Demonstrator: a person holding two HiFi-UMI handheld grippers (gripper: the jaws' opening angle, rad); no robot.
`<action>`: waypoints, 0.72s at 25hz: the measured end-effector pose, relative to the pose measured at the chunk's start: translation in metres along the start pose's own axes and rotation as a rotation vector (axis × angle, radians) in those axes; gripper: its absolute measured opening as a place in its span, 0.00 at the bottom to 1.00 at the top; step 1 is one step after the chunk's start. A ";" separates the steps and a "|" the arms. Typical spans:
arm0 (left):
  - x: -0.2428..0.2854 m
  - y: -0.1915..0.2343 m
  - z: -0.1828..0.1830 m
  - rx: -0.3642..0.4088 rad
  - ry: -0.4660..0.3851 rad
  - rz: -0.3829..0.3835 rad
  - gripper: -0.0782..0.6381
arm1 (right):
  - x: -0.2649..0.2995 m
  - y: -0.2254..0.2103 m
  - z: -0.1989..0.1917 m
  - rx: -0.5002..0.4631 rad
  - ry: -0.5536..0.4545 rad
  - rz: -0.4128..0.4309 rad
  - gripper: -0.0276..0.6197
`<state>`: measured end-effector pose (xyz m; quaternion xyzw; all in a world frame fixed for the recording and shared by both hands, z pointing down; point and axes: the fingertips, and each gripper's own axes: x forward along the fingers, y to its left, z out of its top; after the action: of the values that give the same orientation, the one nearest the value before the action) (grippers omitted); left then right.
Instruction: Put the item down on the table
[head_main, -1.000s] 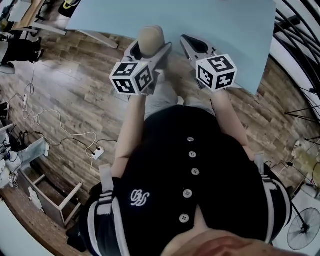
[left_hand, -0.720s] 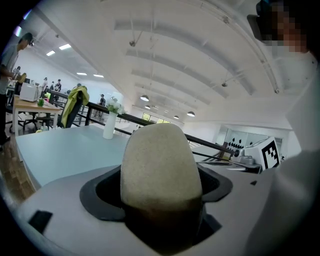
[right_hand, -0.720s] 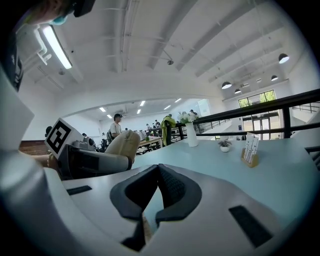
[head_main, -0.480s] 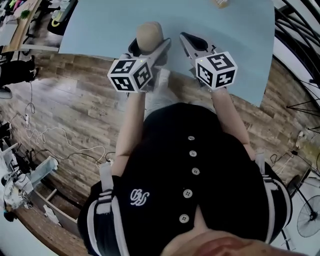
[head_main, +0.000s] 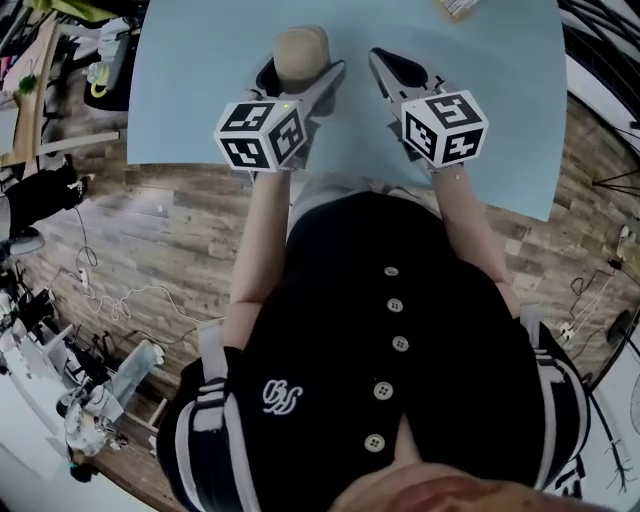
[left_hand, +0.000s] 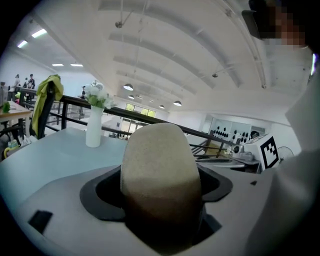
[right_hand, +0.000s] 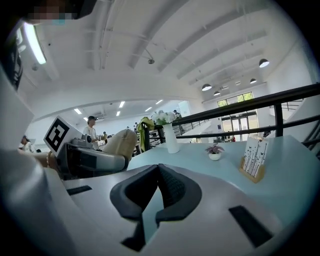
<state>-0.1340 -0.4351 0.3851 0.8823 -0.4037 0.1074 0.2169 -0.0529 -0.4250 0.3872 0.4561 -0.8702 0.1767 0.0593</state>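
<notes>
A tan, rounded, rough-surfaced item (head_main: 300, 50) sits between the jaws of my left gripper (head_main: 301, 72), which is shut on it and holds it just above the near part of the pale blue table (head_main: 200, 80). In the left gripper view the item (left_hand: 160, 170) stands upright and fills the gap between the dark pads. My right gripper (head_main: 386, 64) hovers beside it to the right, over the table. Its pads meet at the tips with nothing between them (right_hand: 157, 170). From the right gripper view, the item (right_hand: 120, 142) shows at the left.
A white vase with flowers (right_hand: 171, 136) stands far across the table, with a small potted plant (right_hand: 215, 153) and a wooden card holder (right_hand: 254, 160) to its right. A black railing runs behind the table. Wooden floor with cables (head_main: 120, 300) lies to my left.
Both grippers have moved forward from the table's edge to over its surface as the person stepped closer. The left gripper still holds the tan item.
</notes>
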 end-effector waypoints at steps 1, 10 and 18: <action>0.006 0.005 0.002 0.011 0.014 -0.010 0.70 | 0.004 -0.004 0.000 0.008 0.003 -0.014 0.06; 0.058 0.029 0.002 0.054 0.092 -0.108 0.70 | 0.024 -0.043 -0.013 0.076 0.026 -0.133 0.06; 0.080 0.039 -0.011 0.068 0.142 -0.159 0.70 | 0.026 -0.051 -0.033 0.108 0.060 -0.186 0.06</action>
<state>-0.1113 -0.5061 0.4356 0.9085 -0.3123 0.1656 0.2228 -0.0284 -0.4596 0.4380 0.5321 -0.8110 0.2307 0.0768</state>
